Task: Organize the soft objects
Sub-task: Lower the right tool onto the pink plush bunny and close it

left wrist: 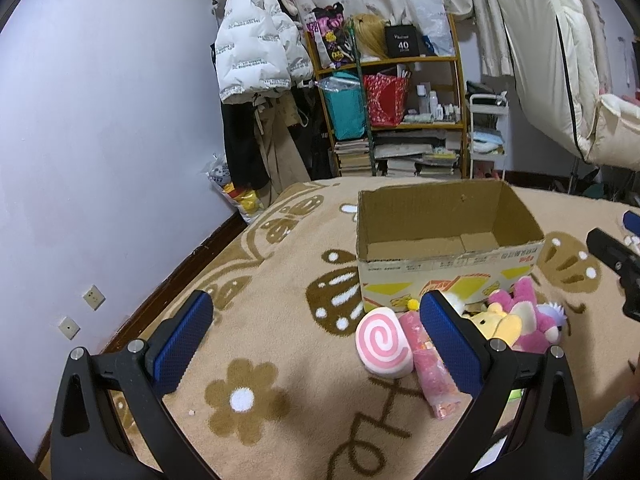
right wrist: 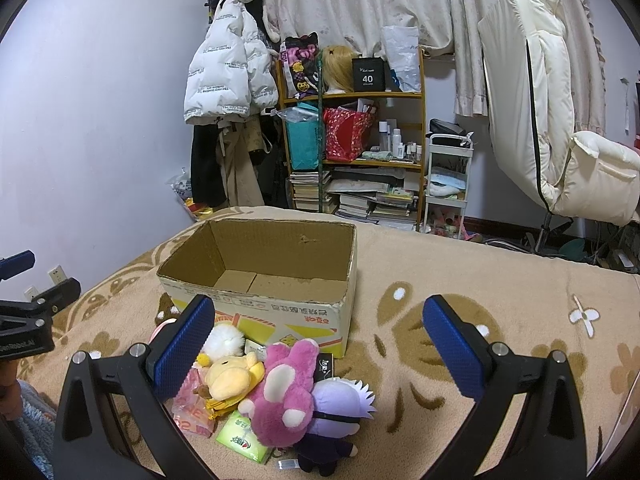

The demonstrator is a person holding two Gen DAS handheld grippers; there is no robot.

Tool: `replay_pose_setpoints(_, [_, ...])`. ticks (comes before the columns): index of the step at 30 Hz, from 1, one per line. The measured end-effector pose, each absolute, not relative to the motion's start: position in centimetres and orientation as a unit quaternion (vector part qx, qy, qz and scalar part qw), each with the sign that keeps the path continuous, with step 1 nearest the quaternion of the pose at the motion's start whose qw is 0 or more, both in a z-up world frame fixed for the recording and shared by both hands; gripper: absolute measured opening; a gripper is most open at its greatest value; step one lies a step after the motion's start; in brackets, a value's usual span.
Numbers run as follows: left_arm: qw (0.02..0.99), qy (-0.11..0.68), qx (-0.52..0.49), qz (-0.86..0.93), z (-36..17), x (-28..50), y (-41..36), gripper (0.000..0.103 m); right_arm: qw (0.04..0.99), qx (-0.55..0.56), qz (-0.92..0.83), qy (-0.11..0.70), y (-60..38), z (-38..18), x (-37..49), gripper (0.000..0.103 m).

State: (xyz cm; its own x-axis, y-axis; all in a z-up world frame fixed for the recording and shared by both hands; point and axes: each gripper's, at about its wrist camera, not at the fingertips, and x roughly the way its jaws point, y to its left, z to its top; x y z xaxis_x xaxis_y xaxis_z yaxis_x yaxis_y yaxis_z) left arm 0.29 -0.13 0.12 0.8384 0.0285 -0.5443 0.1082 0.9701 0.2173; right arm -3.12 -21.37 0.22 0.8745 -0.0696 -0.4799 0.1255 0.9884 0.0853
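Nothing is gathered yet: the left gripper (left wrist: 316, 312) and the right gripper (right wrist: 318, 316) both hover with jaws spread wide and empty, so the step in hand looks like choosing a first toy. Low in the right wrist view, the pink plush (right wrist: 286, 392) lies in the centre between the spread fingers, touching the yellow plush (right wrist: 230, 378) on its left and the purple plush (right wrist: 340, 404) on its right. Beyond the heap, at mid-frame, the open cardboard box (right wrist: 256, 300) stands empty; the next move probably calls for lowering onto one plush and closing gently.
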Motion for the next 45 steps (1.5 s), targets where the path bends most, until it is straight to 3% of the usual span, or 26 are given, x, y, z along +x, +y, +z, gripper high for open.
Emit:
replay_pose_setpoints(22, [0.932, 0.347, 0.107, -0.008, -1.5, 5.6, -0.7, 0.102, 0.947, 0.121, -0.028, 0.295, -22.4, -2.3, 1.2, 0.103])
replay_pose_setpoints(45, [0.892, 0.444, 0.086, -0.01, -7.4, 11.0, -1.1, 0.102, 0.917, 0.127, 0.0, 0.379, -22.3, -6.4, 5.7, 0.103])
